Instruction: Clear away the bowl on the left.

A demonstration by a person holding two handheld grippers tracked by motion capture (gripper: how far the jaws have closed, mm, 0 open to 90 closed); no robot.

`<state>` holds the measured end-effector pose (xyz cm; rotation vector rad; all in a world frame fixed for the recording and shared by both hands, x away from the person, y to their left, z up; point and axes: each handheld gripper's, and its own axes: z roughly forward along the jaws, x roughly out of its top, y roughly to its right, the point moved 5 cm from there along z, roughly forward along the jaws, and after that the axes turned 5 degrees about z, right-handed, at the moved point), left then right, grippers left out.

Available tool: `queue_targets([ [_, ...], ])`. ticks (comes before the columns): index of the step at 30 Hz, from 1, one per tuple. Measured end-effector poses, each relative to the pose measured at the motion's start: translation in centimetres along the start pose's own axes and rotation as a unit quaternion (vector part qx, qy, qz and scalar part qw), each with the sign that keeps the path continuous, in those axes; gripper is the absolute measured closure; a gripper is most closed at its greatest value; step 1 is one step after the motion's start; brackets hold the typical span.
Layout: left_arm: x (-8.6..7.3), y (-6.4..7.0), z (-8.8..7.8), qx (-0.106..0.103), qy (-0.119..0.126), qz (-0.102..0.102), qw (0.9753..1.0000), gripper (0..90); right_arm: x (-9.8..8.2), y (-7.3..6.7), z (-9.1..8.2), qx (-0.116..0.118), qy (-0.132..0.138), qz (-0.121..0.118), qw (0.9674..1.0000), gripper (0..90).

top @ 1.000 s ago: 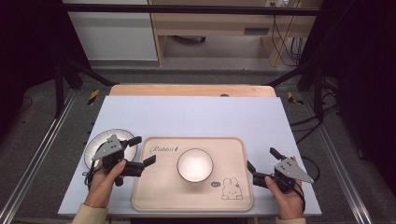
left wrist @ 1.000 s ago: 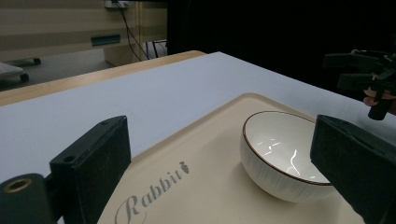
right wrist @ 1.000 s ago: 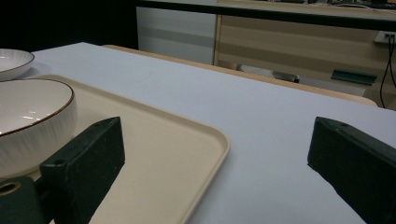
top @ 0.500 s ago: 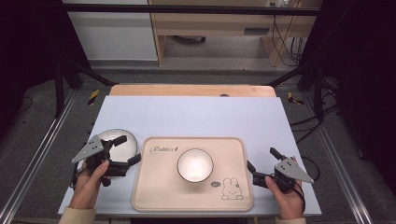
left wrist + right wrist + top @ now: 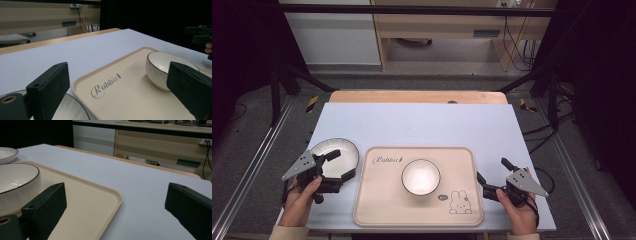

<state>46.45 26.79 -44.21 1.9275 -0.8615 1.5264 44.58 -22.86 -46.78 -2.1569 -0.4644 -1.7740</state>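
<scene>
A beige tray point(image 5: 382, 200) printed with "Rabbit" and a bunny lies at the table's near middle. A white bowl point(image 5: 420, 177) with a dark rim stands upright on it. A white ribbed plate point(image 5: 337, 152) rests on the table just left of the tray. My left gripper point(image 5: 343, 165) is open over the plate's near right edge, jaws pointing at the tray. In the left gripper view the plate point(image 5: 67, 111), tray point(image 5: 120, 100) and bowl point(image 5: 167, 67) lie ahead. My right gripper point(image 5: 492, 169) is open, just right of the tray point(image 5: 87, 202), with nothing between its jaws.
The pale blue table top point(image 5: 422, 125) stretches bare behind the tray to a wooden far edge point(image 5: 417, 96). Black frame legs and cables stand on the floor to either side. From the right gripper view the bowl point(image 5: 17, 182) and plate point(image 5: 6, 153) sit at far left.
My left gripper has drawn back to the left, away from the tray's edge and over the plate's side, staying open. The right gripper, bowl and tray have not moved.
</scene>
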Motion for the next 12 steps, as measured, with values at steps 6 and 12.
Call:
queue_targets([
  [6, -1.1, -0.4, -0.1, 0.006, -0.013, -0.011, 0.9998, 4.8, 0.0, 0.0, 0.0, -0.001, 0.001, 0.001, 1.0000, 4.0],
  [12, -1.5, -0.8, 0.0, 0.012, -0.021, -0.017, 0.9996, 5.1, 0.0, 0.0, 0.0, -0.001, 0.001, 0.001, 1.0000, 4.0],
])
